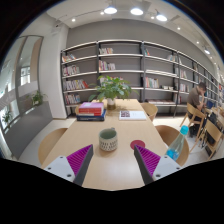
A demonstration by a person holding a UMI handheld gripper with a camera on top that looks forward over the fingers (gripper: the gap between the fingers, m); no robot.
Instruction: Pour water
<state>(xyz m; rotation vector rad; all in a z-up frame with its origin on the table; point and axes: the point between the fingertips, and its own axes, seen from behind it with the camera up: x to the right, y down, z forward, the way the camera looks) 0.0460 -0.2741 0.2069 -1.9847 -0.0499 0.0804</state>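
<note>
— What is shown at the near end of the table?

— A light wooden table (112,150) is seen stretching away from the gripper (113,160), whose two fingers are held well apart, nothing being clasped between them. A magenta pad (78,158) is borne on the inner face of the left finger, and another is carried on the right.

— And where is the cup placed?

— A patterned cup (108,140) is set upright on the table, just ahead of the fingers and between their lines, slightly nearer the left one; it is touched by neither. Off beyond the right finger, near the table's edge, a clear plastic bottle (178,147) with a blue cap is stood, apparently leaning. Whether water is held in either cannot be told.

— What is seen farther back?

— A stack of books (91,110) is laid at the far end of the table, with a leafy potted plant (112,89) behind it and papers (132,114) beside it. Wooden chairs (150,109) are drawn up around. Tall bookshelves (120,65) are ranged along the back wall, and a seated person (198,98) is glimpsed at another table to the right.
</note>
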